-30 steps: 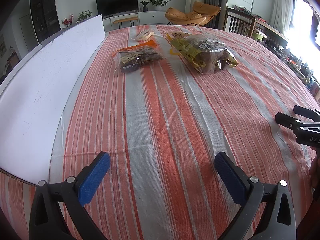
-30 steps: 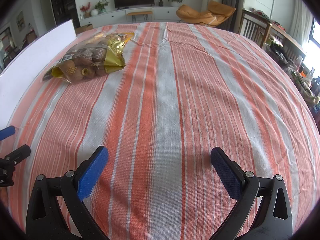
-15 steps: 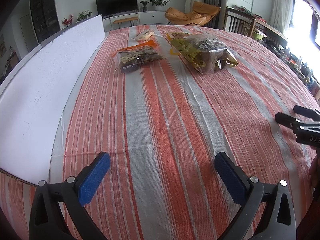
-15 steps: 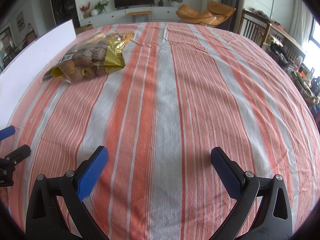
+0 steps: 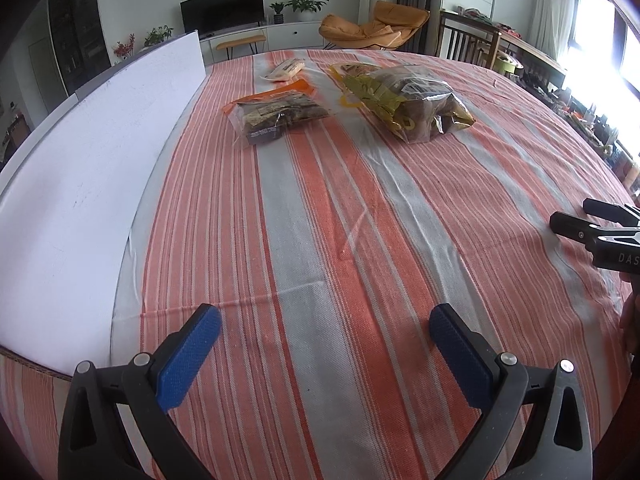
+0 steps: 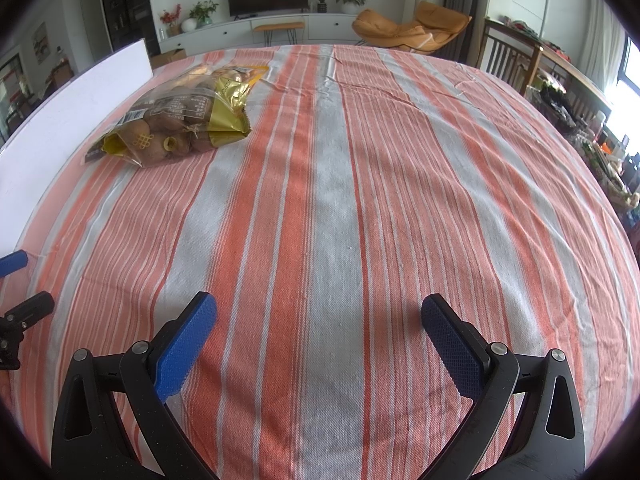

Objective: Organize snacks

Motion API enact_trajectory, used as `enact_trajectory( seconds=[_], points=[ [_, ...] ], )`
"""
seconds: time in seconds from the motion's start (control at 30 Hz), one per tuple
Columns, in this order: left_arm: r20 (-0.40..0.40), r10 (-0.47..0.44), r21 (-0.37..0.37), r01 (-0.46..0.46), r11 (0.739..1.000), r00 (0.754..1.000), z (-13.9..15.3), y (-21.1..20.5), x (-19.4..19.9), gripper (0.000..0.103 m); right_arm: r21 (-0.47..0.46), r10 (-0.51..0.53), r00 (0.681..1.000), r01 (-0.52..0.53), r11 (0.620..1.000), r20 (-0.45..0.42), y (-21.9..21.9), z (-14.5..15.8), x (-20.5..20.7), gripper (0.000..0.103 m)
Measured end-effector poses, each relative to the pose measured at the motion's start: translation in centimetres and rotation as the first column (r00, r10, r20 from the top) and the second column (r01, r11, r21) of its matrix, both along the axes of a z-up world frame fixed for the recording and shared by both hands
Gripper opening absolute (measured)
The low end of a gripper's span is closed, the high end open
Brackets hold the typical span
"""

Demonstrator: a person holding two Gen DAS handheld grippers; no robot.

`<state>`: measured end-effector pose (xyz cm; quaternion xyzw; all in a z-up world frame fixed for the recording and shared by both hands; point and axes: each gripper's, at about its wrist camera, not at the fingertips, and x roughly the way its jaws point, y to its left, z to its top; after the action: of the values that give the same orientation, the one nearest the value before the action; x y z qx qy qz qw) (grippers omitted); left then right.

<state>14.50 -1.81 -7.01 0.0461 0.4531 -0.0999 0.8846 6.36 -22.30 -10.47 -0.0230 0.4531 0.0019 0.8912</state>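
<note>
The left tool hovers low over the bench, which is covered by an orange-and-grey striped woven cloth. Its two blue-padded fingers stand wide apart with nothing between them. The right tool is in the same condition: fingers spread, gap empty, only striped cloth beneath.

Snack positions relative to the left tool:
- A clear plastic bag with an orange top edge, holding dark wrapped bars, lies well ahead and slightly left of the tool axis.
- A large clear-and-yellow plastic bag of round brown snacks lies well ahead and to the right, apart from the first bag.
- A small pale flat packet lies farther ahead, beyond the orange-topped bag.

Relative to the right tool, the clear-and-yellow bag lies well ahead and to the left.

A tall white flat board stands along the left edge of the bench, left of the left tool.

The black body of the right tool shows at the right edge of the left wrist view. The left tool's blue fingertip shows at the left edge of the right wrist view.
</note>
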Motion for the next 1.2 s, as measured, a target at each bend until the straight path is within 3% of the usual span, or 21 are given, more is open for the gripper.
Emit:
enact_trajectory(
  seconds=[0.57, 0.63, 0.73, 0.83, 0.9, 1.0, 1.07, 1.17, 1.2],
  points=[
    [0.000, 0.000, -0.002, 0.000, 1.000, 1.000, 0.0, 0.0, 0.0, 0.103, 0.021, -0.013, 1.000, 0.013, 1.000, -0.020, 0.7, 1.1, -0.8, 0.103],
    [0.000, 0.000, -0.003, 0.000, 1.000, 1.000, 0.0, 0.0, 0.0, 0.103, 0.190, -0.018, 0.998, 0.029, 0.981, -0.059, 0.7, 2.6, -0.6, 0.103],
    [0.000, 0.000, -0.002, 0.000, 1.000, 1.000, 0.0, 0.0, 0.0, 0.103, 0.450, -0.051, 0.995, 0.083, 0.889, -0.083, 1.3, 4.8, 1.3, 0.102],
    [0.000, 0.000, -0.003, 0.000, 1.000, 1.000, 0.0, 0.0, 0.0, 0.103, 0.537, -0.113, 0.990, 0.142, 0.831, -0.088, 2.4, 7.0, 4.6, 0.102],
    [0.000, 0.000, -0.003, 0.000, 1.000, 1.000, 0.0, 0.0, -0.1, 0.103, 0.495, -0.126, 0.990, 0.137, 0.858, -0.056, 4.3, 8.8, 8.0, 0.102],
    [0.000, 0.000, -0.003, 0.000, 1.000, 1.000, 0.0, 0.0, -0.1, 0.103, 0.287, -0.044, 0.998, 0.052, 0.957, -0.037, 8.8, 9.5, 13.0, 0.102],
    [0.000, 0.000, -0.003, 0.000, 1.000, 1.000, 0.0, 0.0, -0.1, 0.103, 0.124, 0.007, 0.998, 0.000, 0.992, -0.055, 11.4, 8.2, 14.8, 0.102],
    [0.000, 0.000, -0.004, 0.000, 1.000, 1.000, 0.0, 0.0, -0.1, 0.103, -0.110, 0.098, 0.994, -0.103, 0.989, -0.055, 14.0, 5.6, 15.0, 0.101],
    [0.000, 0.000, -0.004, 0.000, 1.000, 1.000, 0.0, 0.0, -0.1, 0.103, -0.110, 0.148, 0.989, -0.150, 0.983, -0.024, 14.2, 5.4, 14.2, 0.101]
  ],
)
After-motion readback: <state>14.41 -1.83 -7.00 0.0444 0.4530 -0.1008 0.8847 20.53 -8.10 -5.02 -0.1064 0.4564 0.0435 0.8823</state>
